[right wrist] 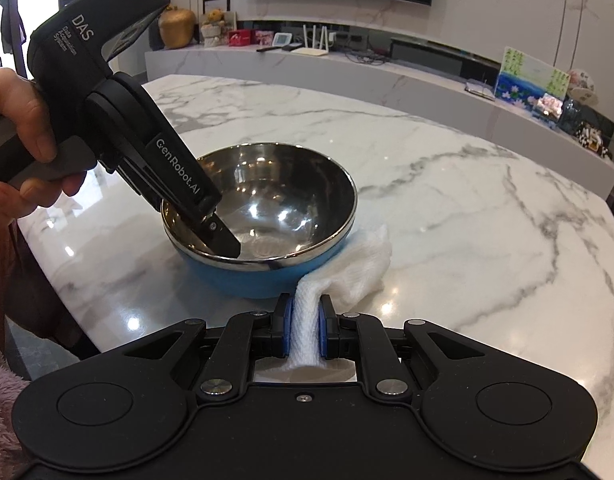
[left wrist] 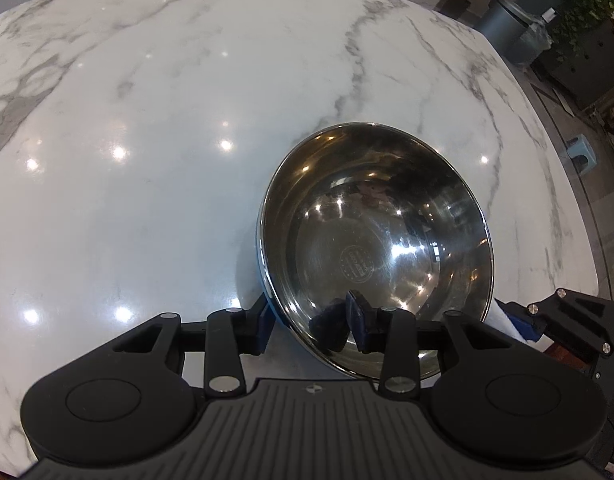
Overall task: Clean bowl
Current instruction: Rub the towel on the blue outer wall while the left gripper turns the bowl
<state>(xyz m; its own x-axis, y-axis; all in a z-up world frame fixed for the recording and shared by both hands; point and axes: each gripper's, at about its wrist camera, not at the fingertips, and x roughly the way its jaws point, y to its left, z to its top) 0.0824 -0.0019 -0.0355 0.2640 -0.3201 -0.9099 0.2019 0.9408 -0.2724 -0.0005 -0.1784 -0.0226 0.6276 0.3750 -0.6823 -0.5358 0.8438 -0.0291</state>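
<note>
Steel bowl sits on the marble bench; left gripper straddles its near rim, pinching it, while right gripper is clamped on white cloth beside it.

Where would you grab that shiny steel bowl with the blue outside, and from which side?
Likely at the thin rim of the steel bowl with the blue outside, from above, one finger inside and one outside, as the left gripper straddles its near edge. The rounded wall offers nothing else to pinch; the white cloth crowds one side.
</note>
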